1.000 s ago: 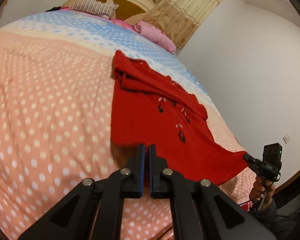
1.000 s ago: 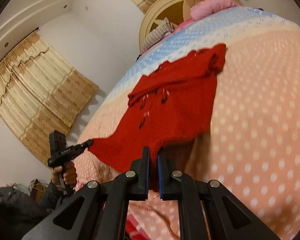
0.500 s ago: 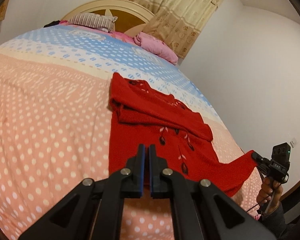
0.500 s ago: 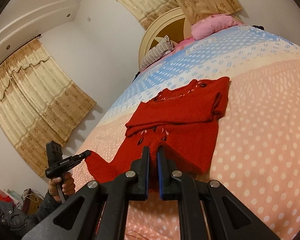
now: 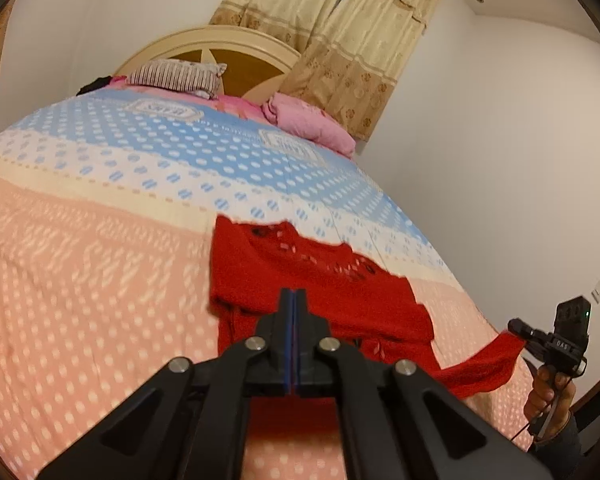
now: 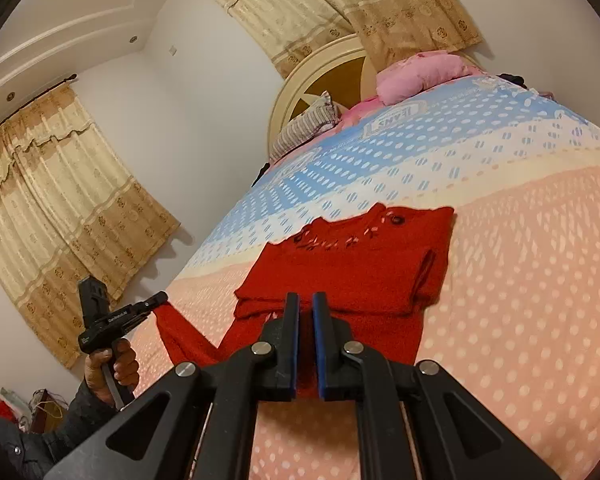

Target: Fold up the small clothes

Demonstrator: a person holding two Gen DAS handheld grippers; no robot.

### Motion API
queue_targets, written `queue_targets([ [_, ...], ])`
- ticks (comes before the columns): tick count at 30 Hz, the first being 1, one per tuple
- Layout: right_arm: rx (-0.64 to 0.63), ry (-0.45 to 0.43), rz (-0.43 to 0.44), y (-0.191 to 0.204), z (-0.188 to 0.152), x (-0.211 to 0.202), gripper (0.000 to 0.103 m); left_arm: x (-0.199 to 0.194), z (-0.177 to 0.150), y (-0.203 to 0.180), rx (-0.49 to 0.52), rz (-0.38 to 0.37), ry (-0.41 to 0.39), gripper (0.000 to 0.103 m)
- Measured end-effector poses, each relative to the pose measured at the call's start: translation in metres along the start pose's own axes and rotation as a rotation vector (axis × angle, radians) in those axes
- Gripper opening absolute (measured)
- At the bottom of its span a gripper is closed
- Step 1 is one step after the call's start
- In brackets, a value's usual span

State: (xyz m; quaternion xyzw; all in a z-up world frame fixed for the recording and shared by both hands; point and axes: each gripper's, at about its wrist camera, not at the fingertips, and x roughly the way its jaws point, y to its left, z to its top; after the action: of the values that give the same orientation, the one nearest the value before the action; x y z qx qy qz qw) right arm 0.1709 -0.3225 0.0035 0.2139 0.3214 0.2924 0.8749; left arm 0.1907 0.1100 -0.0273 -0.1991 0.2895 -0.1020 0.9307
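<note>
Pinching one bottom corner of the red sweater point(image 5: 320, 292) each, your two tools held its hem up off the bed point(image 5: 80, 272). Your left tool point(image 5: 293, 296) had its blue pads pressed together on the cloth, which ran under and behind its fingers. Your right tool point(image 6: 306, 300) kept a thin gap filled with red knit. Ahead of both tools, the sweater's upper part lay flat on the dotted bedspread, sleeves folded across the chest, collar toward the headboard point(image 5: 220, 46). From the left tool, the hem stretched off to the right, where your other hand point(image 5: 548, 392) gripped its handle. A striped pillow point(image 5: 176, 76) and a pink pillow point(image 5: 308, 122) sat far beyond the sweater, below the curtains point(image 5: 340, 40).
</note>
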Motion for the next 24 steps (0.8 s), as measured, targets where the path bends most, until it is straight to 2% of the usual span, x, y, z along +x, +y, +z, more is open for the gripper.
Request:
queue_targets([
  [3,0.010,-0.011,-0.013,-0.006,0.010,0.006,0.002,0.005,0.011,0.003,-0.022,-0.013,-0.031,0.000],
  [6,0.020,-0.014,-0.013,-0.011,0.018,0.013,0.001,0.020,0.009,0.004,-0.027,-0.012,-0.001,0.000],
  [8,0.011,0.016,-0.016,-0.012,0.019,0.021,0.002,0.023,-0.003,-0.001,0.012,-0.017,0.022,0.000],
  [11,-0.014,0.082,-0.019,-0.013,0.008,0.028,0.002,0.027,-0.032,-0.007,0.127,0.063,0.097,0.004],
  [14,-0.077,0.134,-0.061,-0.013,-0.011,0.031,0.002,0.034,-0.057,-0.001,0.207,0.123,0.170,0.020],
  [16,-0.086,0.144,-0.091,-0.018,-0.019,0.034,0.003,0.041,-0.066,0.006,0.211,0.117,0.229,0.038],
  [17,-0.079,0.153,-0.103,-0.023,-0.021,0.037,0.003,0.047,-0.069,0.009,0.210,0.109,0.261,0.042],
  [19,-0.047,0.182,-0.098,-0.034,-0.025,0.046,0.003,0.052,-0.072,0.015,0.193,0.132,0.254,0.060],
  [21,-0.032,0.205,-0.113,-0.042,-0.026,0.056,0.003,0.054,-0.071,0.019,0.177,0.131,0.236,0.066],
  [24,-0.020,0.231,-0.083,-0.045,-0.030,0.067,0.005,0.059,-0.072,0.019,0.156,0.115,0.233,0.070],
])
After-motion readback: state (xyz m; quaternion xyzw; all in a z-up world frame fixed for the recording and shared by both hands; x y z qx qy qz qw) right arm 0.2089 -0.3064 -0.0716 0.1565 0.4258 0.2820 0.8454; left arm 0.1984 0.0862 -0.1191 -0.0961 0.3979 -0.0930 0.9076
